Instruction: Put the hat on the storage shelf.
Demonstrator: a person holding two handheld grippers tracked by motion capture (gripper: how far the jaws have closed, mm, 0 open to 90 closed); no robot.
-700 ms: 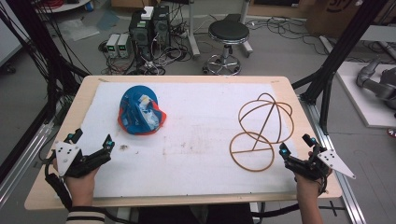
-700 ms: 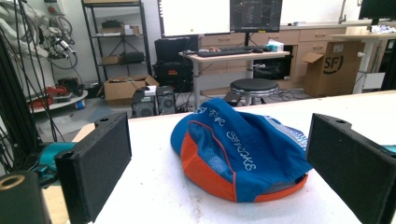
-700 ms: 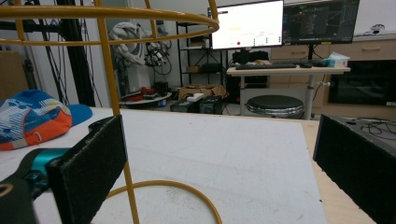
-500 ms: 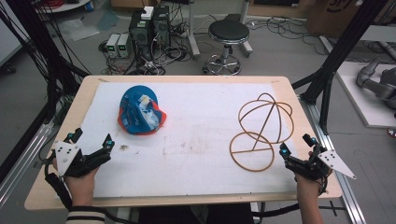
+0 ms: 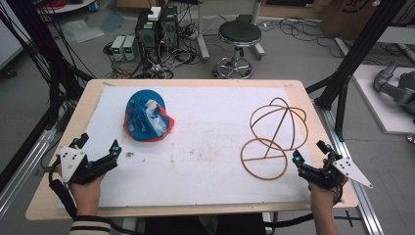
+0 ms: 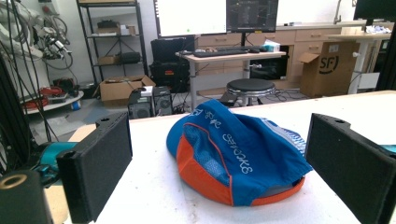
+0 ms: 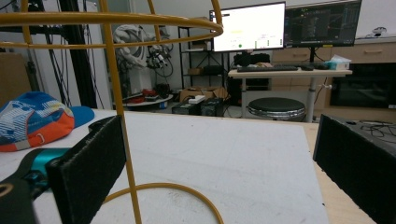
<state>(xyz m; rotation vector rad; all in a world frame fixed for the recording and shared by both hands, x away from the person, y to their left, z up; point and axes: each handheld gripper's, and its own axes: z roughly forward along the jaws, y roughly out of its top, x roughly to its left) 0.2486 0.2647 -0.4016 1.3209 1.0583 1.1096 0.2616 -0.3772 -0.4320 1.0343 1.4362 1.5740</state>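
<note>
**Both grippers held open at the table's near corners**

In the high view, the left gripper (image 5: pixel 98 152) is seen at the lower left of the frame, its jaws spread wide with nothing between them. The right gripper (image 5: pixel 309 152) is held at the lower right, likewise spread and empty, just beside the yellow wire frame (image 5: pixel 275 137). A blue and orange cap (image 5: pixel 146 116) is lying on the white mat (image 5: pixel 205 161), in the upper left part of the table (image 5: pixel 195 83), well apart from the frame.
</note>
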